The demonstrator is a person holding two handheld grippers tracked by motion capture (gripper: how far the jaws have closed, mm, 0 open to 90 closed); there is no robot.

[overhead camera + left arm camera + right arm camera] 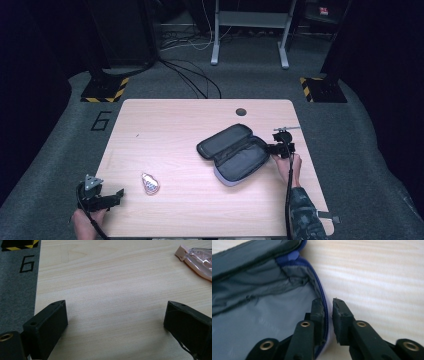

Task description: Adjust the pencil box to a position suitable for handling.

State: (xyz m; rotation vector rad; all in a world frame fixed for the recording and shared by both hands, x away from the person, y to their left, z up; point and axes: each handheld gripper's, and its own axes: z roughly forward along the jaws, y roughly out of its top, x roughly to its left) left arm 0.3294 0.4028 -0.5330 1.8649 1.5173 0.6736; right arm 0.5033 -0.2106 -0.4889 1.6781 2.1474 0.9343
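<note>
A dark pencil case lies unzipped and spread wide on the right half of the wooden table. Its grey lining and blue zipper edge show in the right gripper view. My right gripper straddles the case's near-right rim, one jaw inside and one outside, shut on that rim. My left gripper rests low at the table's front left corner, open wide over bare wood. A small pink and clear correction-tape dispenser lies just to its right.
A round cable hole sits near the table's far edge. On the grey carpet are a painted number 6, black cables, two hazard-striped stand bases and a white desk frame.
</note>
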